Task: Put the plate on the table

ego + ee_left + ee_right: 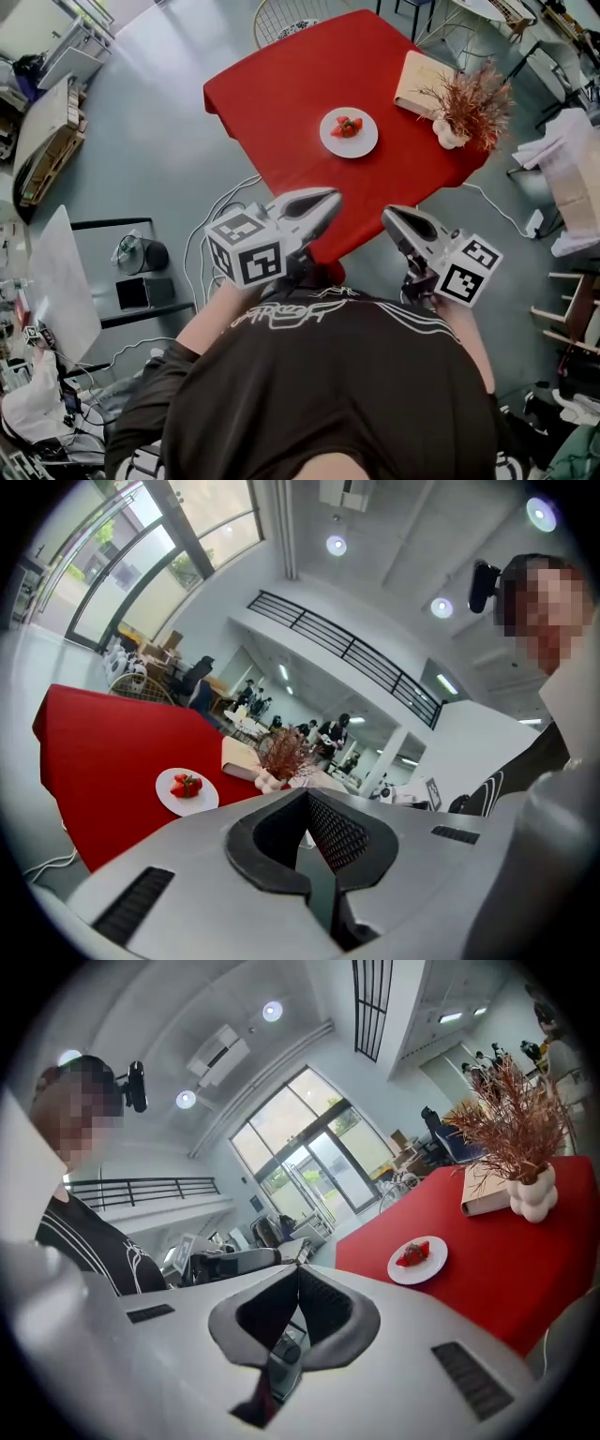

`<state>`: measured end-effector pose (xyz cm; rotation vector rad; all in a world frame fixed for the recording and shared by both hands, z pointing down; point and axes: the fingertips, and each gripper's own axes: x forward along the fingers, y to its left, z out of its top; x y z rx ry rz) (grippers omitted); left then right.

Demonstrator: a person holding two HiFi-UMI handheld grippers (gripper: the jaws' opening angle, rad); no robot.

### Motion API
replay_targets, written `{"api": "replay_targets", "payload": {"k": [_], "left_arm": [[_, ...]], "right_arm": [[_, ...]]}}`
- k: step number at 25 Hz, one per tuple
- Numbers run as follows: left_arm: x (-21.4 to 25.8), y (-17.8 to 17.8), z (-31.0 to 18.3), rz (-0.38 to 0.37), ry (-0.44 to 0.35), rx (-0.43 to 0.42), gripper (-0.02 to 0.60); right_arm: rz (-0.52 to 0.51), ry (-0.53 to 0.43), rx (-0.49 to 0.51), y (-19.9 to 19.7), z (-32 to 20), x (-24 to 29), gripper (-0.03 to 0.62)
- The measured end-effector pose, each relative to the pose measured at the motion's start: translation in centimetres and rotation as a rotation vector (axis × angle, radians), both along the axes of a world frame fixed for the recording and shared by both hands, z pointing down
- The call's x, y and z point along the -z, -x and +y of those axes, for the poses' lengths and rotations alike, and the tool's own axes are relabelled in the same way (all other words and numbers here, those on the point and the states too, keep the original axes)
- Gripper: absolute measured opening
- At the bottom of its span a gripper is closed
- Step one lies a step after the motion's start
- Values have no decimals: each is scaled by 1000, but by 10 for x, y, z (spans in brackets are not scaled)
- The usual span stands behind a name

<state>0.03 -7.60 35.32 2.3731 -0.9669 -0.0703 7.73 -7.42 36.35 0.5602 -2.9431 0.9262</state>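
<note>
On the red table, near its middle, sits the white plate of strawberries. At the table's near edge, my left gripper and right gripper are clenched, empty.

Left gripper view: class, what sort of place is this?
Probably a big open-plan office or lab hall: a railed mezzanine, tall windows, and people beyond the red table.

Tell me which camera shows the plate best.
The head view: it looks straight down on the whole plate, with strawberries on it, on the red table. Both gripper views show the plate small, far off and at a slant.
</note>
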Motion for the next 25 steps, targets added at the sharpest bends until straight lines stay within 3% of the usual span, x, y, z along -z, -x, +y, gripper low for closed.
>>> {"api": "replay_targets", "payload": {"k": [8,13,25], "left_arm": [[-2,-20,35,-1,19,-11,7],[-3,-21,47,1,30,-12,6],[-7,-24,66,31,51,-15,6]], "right_arm": [[-38,16,5,-13,32,0,8],[-10,-15,3,-12,45,-1,8],[-4,13,1,-14,63,-11,8]]}}
